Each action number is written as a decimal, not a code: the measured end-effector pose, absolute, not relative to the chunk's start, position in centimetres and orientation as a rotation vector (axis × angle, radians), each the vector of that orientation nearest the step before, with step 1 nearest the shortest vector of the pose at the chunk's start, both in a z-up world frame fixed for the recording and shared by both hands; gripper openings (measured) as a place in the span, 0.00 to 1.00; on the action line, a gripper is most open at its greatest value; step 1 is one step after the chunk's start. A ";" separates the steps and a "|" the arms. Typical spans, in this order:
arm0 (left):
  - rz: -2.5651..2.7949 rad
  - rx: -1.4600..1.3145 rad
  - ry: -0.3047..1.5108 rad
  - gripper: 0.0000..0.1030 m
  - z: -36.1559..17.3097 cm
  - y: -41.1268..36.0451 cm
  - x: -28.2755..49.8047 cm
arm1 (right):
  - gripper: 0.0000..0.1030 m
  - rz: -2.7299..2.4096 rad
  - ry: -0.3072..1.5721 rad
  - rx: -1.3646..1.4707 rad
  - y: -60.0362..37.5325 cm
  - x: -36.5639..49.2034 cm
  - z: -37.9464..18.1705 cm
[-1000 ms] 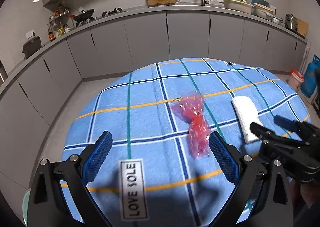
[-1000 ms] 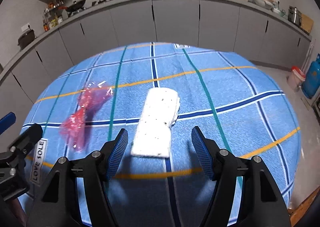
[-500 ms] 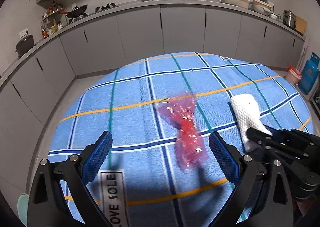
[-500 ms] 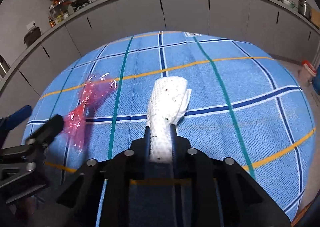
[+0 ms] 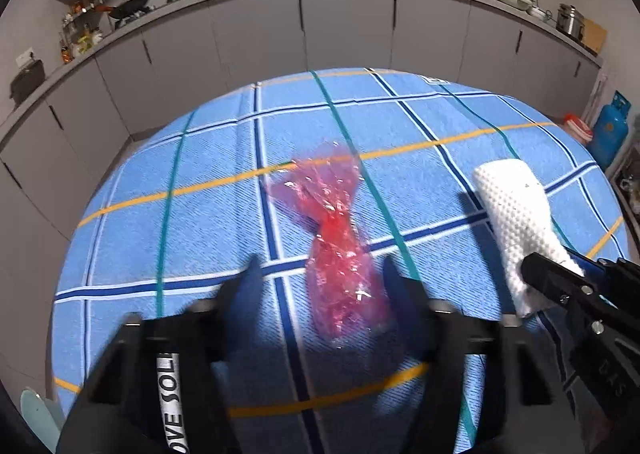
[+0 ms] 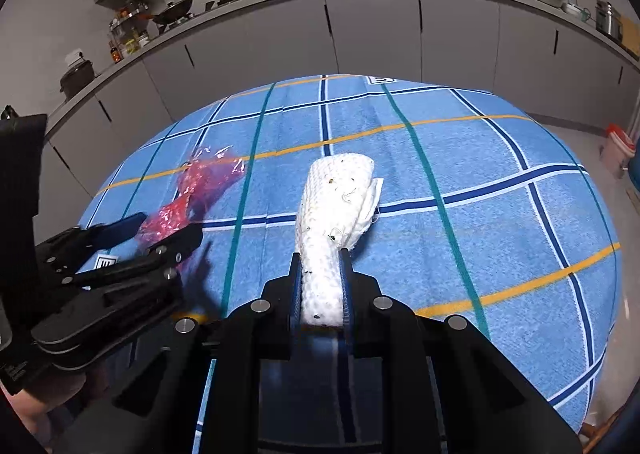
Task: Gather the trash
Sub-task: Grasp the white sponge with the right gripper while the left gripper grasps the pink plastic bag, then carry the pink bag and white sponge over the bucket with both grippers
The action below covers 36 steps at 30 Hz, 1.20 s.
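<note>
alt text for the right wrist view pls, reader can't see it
The right gripper is shut on a white dimpled paper towel above a blue plaid tablecloth. At left, the left gripper flanks a crumpled red plastic wrapper; grey kitchen cabinets curve behind.

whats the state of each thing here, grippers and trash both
right gripper: shut on the white textured paper towel
white textured paper towel: pinched at its near end, far end on the blue plaid tablecloth
left gripper: motion-blurred, fingers either side of the wrapper, a gap on each side
crumpled red cellophane wrapper: lying on the tablecloth, not gripped
</note>
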<state>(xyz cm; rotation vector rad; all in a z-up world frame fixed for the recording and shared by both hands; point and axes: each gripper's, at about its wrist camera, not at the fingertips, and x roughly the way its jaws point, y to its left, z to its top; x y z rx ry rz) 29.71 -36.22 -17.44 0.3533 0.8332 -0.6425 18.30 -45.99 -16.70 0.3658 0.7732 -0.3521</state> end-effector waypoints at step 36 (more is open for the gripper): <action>-0.474 0.229 0.738 0.21 -11.0 -16.9 19.5 | 0.17 -0.079 0.650 0.262 -31.1 12.6 -11.1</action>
